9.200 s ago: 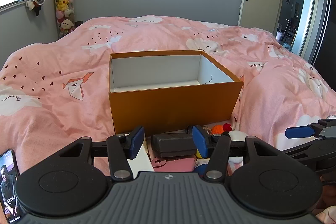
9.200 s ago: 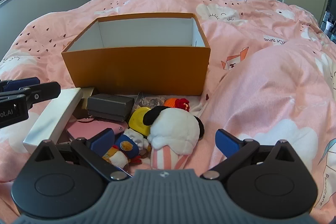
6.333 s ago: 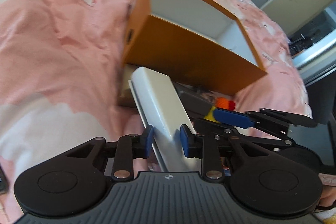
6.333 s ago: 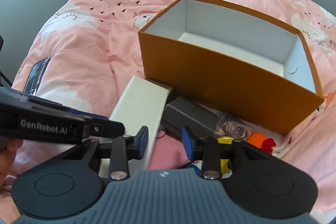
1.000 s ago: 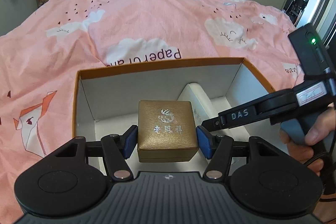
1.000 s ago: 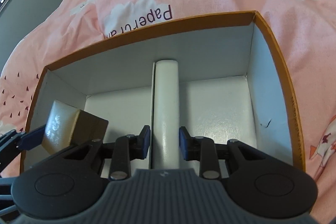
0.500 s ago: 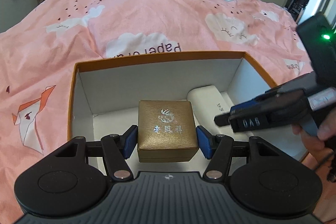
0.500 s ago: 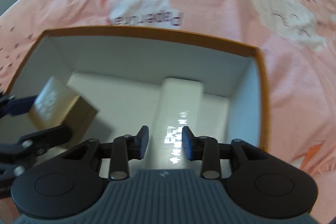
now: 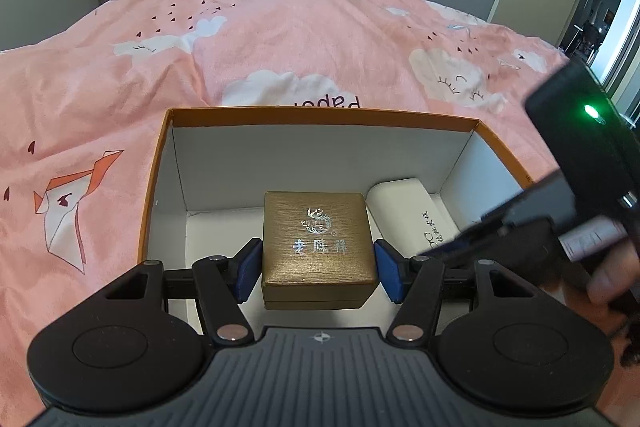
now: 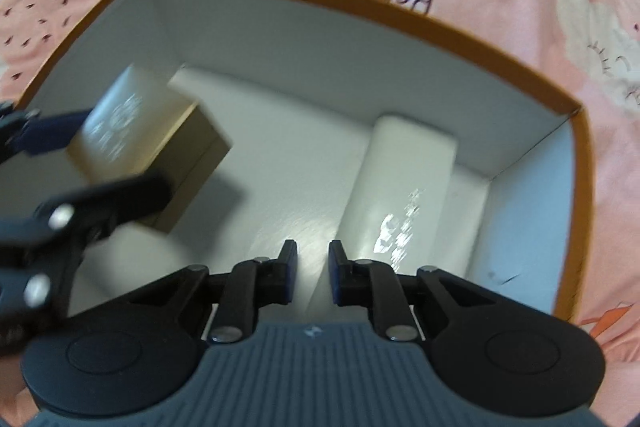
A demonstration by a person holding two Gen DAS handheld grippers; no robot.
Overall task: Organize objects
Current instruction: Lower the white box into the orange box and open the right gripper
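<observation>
The left tongs are clamped on a gold gift box, one blue pad pressed to each side, and hold it above the floor of the orange storage box, toward its left half. The right tongs carry nothing: their jaws have just been closing and now stand nearly together with only a narrow gap, bare box floor showing between them. Just beyond and to the right of them lies the white glasses case, flat on the floor of the storage box beside its right wall, apart from the pads.

So one item looks stowed and a second is about to be set down. The gold box appears not yet to rest on the bottom, though the right wrist view is blurred and I cannot be sure how much clearance is left. The storage box sits on a bed with a pink quilt. Whatever else remains to be sorted is outside both views, so how much is left cannot be told from here.
</observation>
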